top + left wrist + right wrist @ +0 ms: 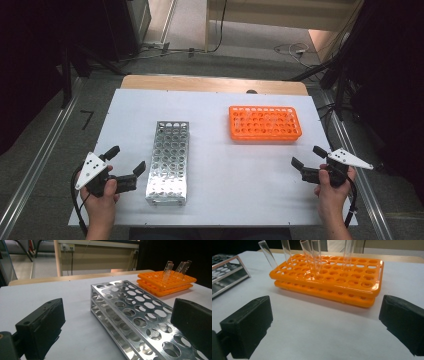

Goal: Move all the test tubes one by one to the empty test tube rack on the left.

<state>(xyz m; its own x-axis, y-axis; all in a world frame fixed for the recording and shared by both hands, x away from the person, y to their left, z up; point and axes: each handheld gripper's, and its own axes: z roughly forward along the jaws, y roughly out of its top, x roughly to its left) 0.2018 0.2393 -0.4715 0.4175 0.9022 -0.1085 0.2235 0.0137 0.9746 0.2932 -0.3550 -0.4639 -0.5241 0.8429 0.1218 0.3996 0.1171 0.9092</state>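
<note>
Cables (pixel 292 50) on the floor beyond the table (pixel 215 84)

the high view looks forward and down over the whole table (pixel 215 200). the left gripper view sits low beside the metal rack (pixel 140 320), the right gripper view low before the orange rack (pixel 332 277); all three views share both racks.

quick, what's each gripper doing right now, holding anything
left gripper: open, holding nothing, beside the metal rack.
right gripper: open, holding nothing, facing the orange rack.
</note>
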